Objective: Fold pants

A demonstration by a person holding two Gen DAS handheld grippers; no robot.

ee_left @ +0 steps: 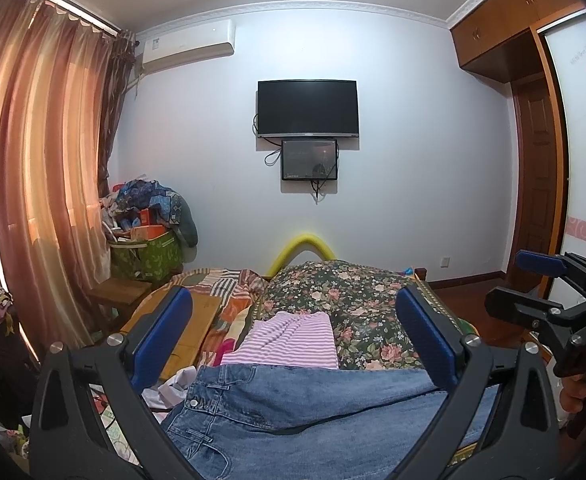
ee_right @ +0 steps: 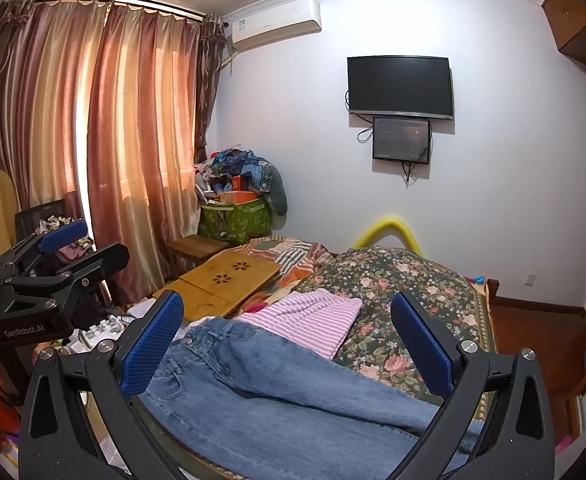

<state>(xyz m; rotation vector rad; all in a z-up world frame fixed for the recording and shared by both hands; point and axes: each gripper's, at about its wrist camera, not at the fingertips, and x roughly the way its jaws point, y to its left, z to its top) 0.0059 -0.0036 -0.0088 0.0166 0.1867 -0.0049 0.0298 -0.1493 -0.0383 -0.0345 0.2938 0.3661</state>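
Blue denim pants (ee_left: 293, 412) lie spread on the bed just below and in front of both grippers. Their waistband and button are at the left and the legs run to the right. In the right wrist view the pants (ee_right: 273, 392) lie the same way. My left gripper (ee_left: 293, 336) hovers above them, open, with nothing between its blue pads (ee_left: 163, 336). My right gripper (ee_right: 287, 344) is also open and empty above the pants. Each gripper shows in the other's view: the right gripper (ee_left: 521, 284) at the right edge, the left gripper (ee_right: 81, 248) at the left.
A folded pink-striped garment (ee_left: 289, 340) lies just beyond the pants, on a dark floral quilt (ee_left: 353, 296). A bamboo lap tray (ee_right: 221, 284) rests on the bed's left side. A wooden stool (ee_right: 197, 248), a stuffed green bag (ee_right: 237, 216) and curtains (ee_right: 113, 140) stand at the left.
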